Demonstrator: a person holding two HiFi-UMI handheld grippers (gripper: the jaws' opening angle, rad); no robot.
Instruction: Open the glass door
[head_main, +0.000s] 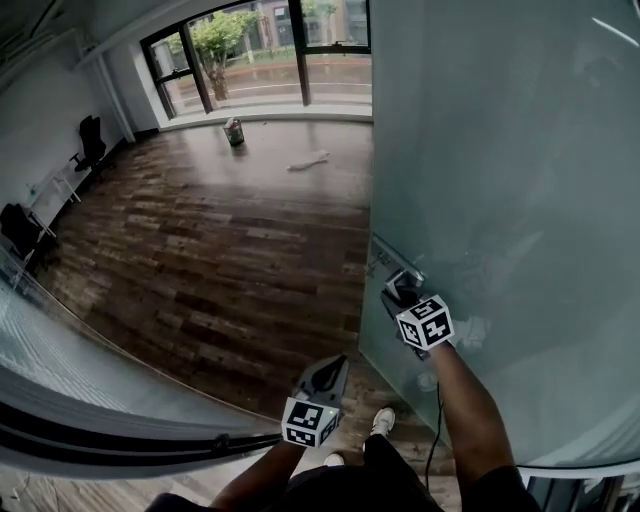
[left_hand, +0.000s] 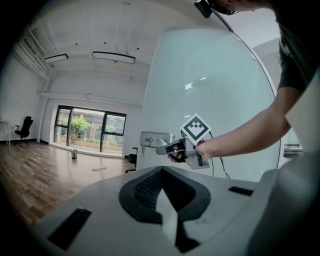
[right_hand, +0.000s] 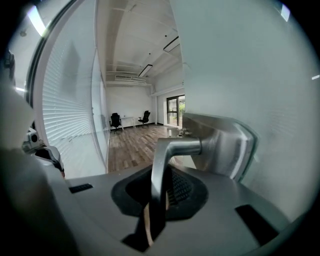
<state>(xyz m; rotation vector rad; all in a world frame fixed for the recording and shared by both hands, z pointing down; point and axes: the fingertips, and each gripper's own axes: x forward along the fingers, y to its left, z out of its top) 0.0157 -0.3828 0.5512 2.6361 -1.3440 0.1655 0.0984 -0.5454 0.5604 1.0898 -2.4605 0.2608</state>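
The frosted glass door (head_main: 500, 150) stands swung partly open on the right, its edge facing the room. A metal lever handle (right_hand: 167, 155) on a steel lock plate (right_hand: 225, 145) sits at that edge. My right gripper (head_main: 402, 293) is shut on the lever, which runs down between its jaws in the right gripper view (right_hand: 155, 215). The left gripper view shows that right gripper (left_hand: 169, 148) at the lock plate (left_hand: 150, 137), keys hanging from it. My left gripper (head_main: 325, 378) hovers lower left of the door, shut and holding nothing, clear of the door.
Dark wood floor (head_main: 230, 250) stretches to big windows at the back. A small can (head_main: 234, 131) and a white scrap (head_main: 308, 160) lie far off. Office chairs (head_main: 92, 140) stand at the left wall. A glass partition (head_main: 60, 350) runs along the near left.
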